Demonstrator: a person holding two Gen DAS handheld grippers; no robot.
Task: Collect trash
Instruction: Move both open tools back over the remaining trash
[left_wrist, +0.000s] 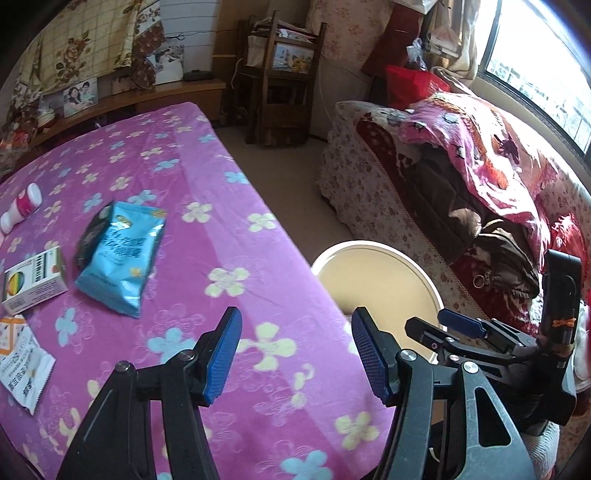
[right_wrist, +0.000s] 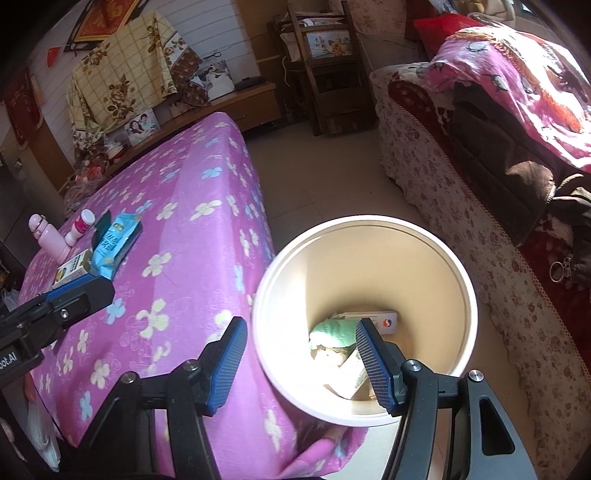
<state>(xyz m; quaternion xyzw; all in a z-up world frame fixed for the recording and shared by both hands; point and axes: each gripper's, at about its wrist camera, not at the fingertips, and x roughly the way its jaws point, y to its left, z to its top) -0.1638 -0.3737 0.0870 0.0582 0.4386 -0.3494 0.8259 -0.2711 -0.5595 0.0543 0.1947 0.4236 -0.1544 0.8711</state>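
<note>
Counter under pink flowered cloth — blue packet, white box, white wrapper, small bottle

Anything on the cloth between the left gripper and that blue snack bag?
Nothing: in the left wrist view only bare flowered pink cloth lies between the left gripper and the blue snack bag.

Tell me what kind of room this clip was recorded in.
Most likely a lived-in home living room: a sofa draped in floral covers and blankets, a table under a purple flowered cloth, framed family photos on a wooden sideboard, and a window beside the sofa.
</note>
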